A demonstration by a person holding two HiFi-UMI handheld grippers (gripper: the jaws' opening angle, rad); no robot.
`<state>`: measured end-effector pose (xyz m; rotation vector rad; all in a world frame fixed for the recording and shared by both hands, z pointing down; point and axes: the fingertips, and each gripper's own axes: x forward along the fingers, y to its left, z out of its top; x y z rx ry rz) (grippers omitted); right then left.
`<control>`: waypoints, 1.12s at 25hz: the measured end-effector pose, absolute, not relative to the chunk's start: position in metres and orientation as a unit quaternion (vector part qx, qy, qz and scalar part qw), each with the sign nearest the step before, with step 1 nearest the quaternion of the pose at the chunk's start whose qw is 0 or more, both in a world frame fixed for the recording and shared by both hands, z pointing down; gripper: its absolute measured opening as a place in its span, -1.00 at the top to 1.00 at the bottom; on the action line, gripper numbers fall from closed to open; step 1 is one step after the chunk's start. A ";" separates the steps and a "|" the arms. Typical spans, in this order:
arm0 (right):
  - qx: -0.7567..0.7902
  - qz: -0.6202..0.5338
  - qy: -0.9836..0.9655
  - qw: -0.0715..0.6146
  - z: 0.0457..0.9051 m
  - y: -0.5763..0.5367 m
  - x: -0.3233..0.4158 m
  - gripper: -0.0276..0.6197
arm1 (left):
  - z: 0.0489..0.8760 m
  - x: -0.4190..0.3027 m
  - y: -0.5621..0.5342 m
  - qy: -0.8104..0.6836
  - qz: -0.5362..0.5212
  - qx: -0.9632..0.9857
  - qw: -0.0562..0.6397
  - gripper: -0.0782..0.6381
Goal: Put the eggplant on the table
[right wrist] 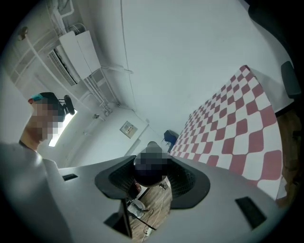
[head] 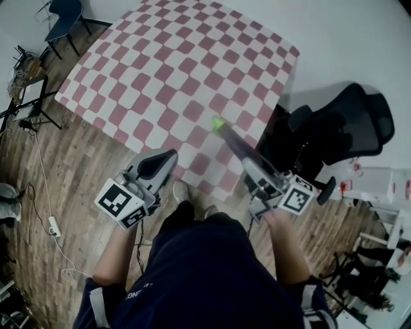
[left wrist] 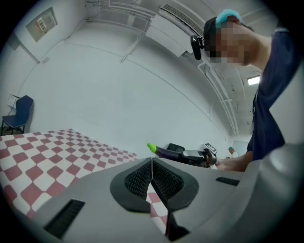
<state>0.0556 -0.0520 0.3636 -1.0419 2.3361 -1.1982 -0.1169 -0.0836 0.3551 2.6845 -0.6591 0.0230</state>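
A dark purple eggplant with a bright green tip sticks forward out of my right gripper, which is shut on its rear end. The green tip hangs over the near edge of the table, which wears a red-and-white checked cloth. In the right gripper view the eggplant shows end-on as a dark round shape filling the gap between the pads. My left gripper hovers level by the table's near corner with its jaws together and nothing in them. From the left gripper view the eggplant appears beyond its shut pads.
A black office chair stands close to the table's right side, behind my right gripper. A blue chair sits at the far left corner. Cables and a power strip lie on the wooden floor at left. White shelving is at right.
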 end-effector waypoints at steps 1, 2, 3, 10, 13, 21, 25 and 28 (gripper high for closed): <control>-0.367 -0.422 0.815 0.154 0.368 -0.060 0.058 0.26 | 0.358 -0.116 -0.089 -0.235 0.009 0.953 0.191 0.70; -0.369 -0.425 0.813 0.150 0.372 -0.068 0.059 0.26 | 0.363 -0.116 -0.093 -0.236 0.010 0.952 0.196 0.70; -0.370 -0.427 0.812 0.144 0.376 -0.076 0.060 0.26 | 0.368 -0.116 -0.096 -0.238 0.012 0.950 0.202 0.70; -0.386 -0.419 0.817 0.092 0.418 -0.144 0.083 0.26 | 0.406 -0.109 -0.122 -0.271 0.033 0.932 0.240 0.70; -0.394 -0.401 0.825 0.053 0.447 -0.182 0.095 0.26 | 0.418 -0.101 -0.134 -0.292 0.042 0.922 0.252 0.70; -0.394 -0.346 0.847 -0.085 0.539 -0.272 0.107 0.26 | 0.448 -0.072 -0.156 -0.339 0.082 0.894 0.280 0.70; -0.378 -0.320 0.859 -0.130 0.572 -0.301 0.101 0.26 | 0.463 -0.060 -0.158 -0.353 0.096 0.882 0.296 0.70; -0.372 -0.301 0.862 -0.166 0.593 -0.314 0.097 0.26 | 0.474 -0.054 -0.155 -0.356 0.108 0.875 0.308 0.70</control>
